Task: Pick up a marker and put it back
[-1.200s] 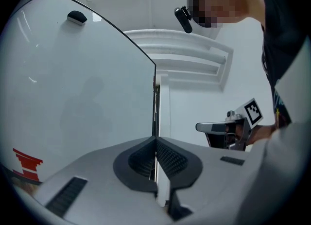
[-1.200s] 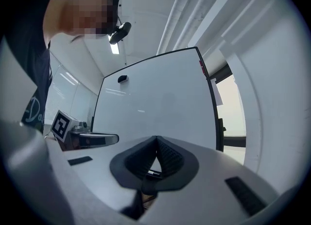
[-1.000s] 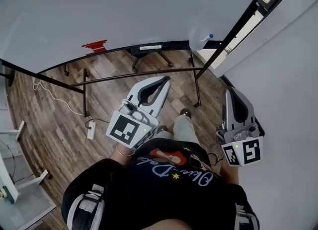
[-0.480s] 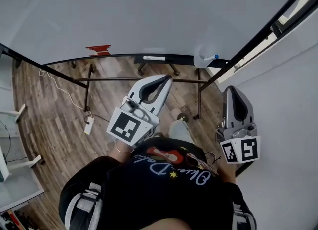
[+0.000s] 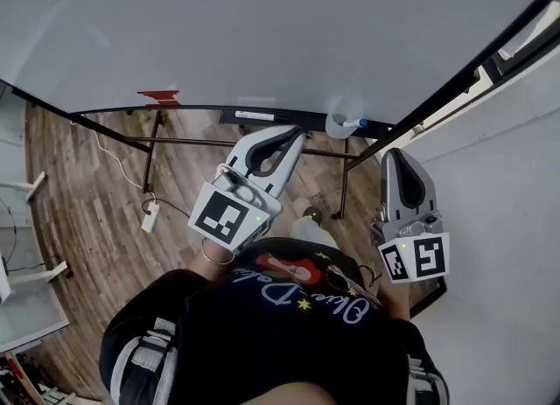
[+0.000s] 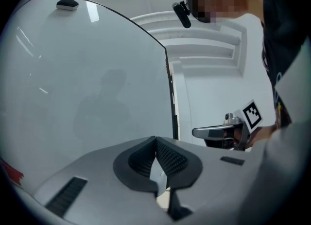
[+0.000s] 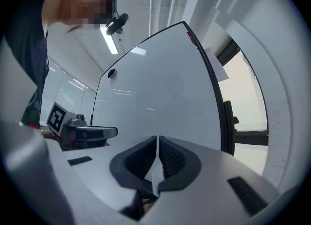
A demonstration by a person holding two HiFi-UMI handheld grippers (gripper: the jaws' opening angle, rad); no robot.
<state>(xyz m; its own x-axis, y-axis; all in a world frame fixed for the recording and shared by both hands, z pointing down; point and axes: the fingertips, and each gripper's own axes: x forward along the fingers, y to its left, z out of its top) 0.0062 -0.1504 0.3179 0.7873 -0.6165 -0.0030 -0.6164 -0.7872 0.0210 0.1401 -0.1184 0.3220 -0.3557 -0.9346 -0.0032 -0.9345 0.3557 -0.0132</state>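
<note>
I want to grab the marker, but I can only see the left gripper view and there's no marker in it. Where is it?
Observer: The head view shows the marker, blue-capped, sticking out of a clear cup at the bottom edge of the whiteboard.
Operator: Is my right gripper holding something?
Observer: No. In the right gripper view, the right gripper has its fingers together with nothing between them.
Operator: What's under the board?
Observer: A wooden floor, with a white power strip lying on it.
</note>
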